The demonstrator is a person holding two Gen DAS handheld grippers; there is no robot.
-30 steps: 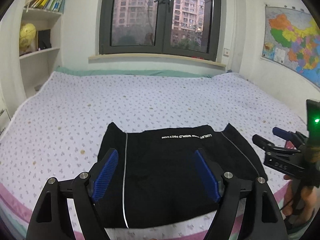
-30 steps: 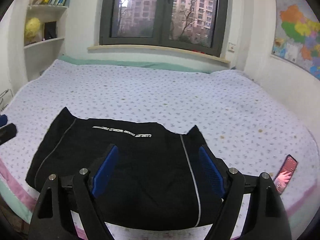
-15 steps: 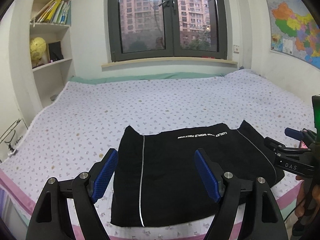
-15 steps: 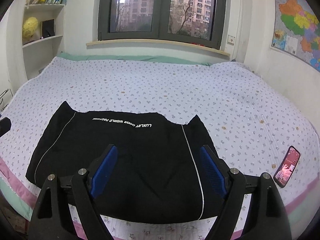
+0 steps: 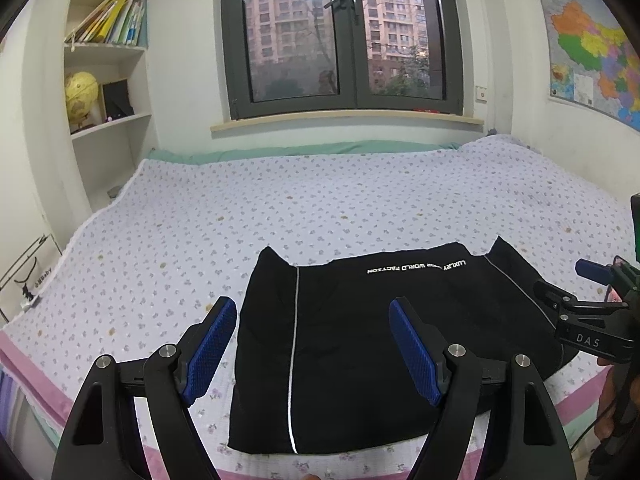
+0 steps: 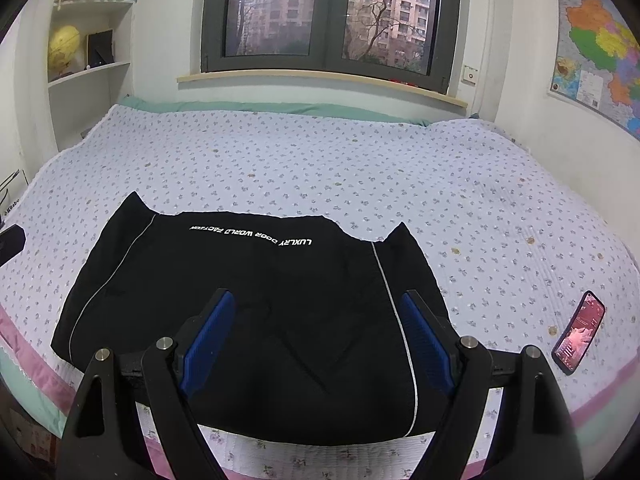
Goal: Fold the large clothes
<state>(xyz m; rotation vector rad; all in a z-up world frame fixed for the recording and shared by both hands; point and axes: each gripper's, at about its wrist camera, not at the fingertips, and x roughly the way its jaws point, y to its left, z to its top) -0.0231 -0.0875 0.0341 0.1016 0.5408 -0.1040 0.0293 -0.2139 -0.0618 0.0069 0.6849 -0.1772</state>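
Observation:
A black garment (image 5: pixel 360 340) with white side stripes and white lettering lies folded flat near the bed's front edge, also seen in the right wrist view (image 6: pixel 248 304). My left gripper (image 5: pixel 312 350) hovers open above its left part, nothing between the blue pads (image 5: pixel 208 348). My right gripper (image 6: pixel 316 334) hangs open over the garment's near right part, its blue pads (image 6: pixel 424 340) apart and not touching cloth. The right gripper (image 5: pixel 576 296) also shows at the right edge of the left wrist view, held by a hand.
The bed (image 6: pixel 360 168) wears a pale flowered sheet. A phone (image 6: pixel 578 332) with a lit screen lies on the bed at the right. Shelves with a globe (image 5: pixel 80 92) stand at the left, a window (image 5: pixel 340 32) behind, a wall map (image 5: pixel 592 52) at the right.
The left wrist view has swung left and tilted up, so the garment sits more to the right and lower in it. The right wrist view has barely shifted. Both grippers have stayed open.

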